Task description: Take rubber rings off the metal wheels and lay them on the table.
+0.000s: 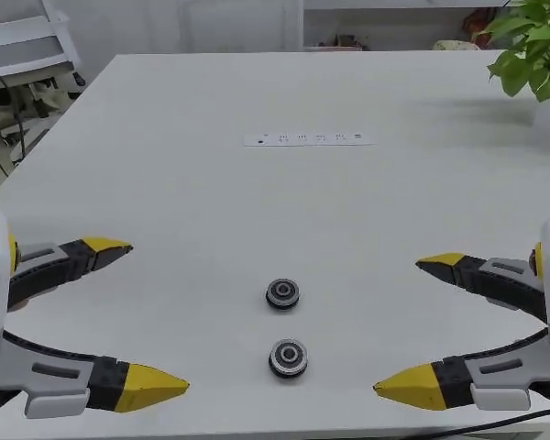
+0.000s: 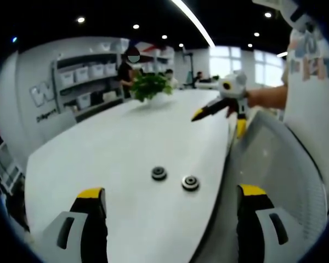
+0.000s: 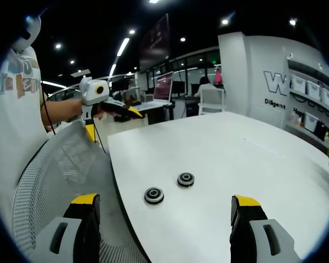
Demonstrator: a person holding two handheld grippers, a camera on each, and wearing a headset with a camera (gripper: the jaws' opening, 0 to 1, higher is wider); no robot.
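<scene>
2 wheels sit on the white tabletop (image 1: 211, 183), on the person's side of the socket strip (image 1: 309, 139). The far wheel (image 1: 283, 294) lies closer to the strip and the near wheel (image 1: 288, 358) lies further from it, close together but apart. The dark rubber rings (image 1: 272, 358) are on both. Left of the strip's line, the left tool (image 1: 157, 315) hangs wide open, gripping nothing. To the right of that line, the right tool (image 1: 397, 325) has its jaws spread wide and is empty too.
</scene>
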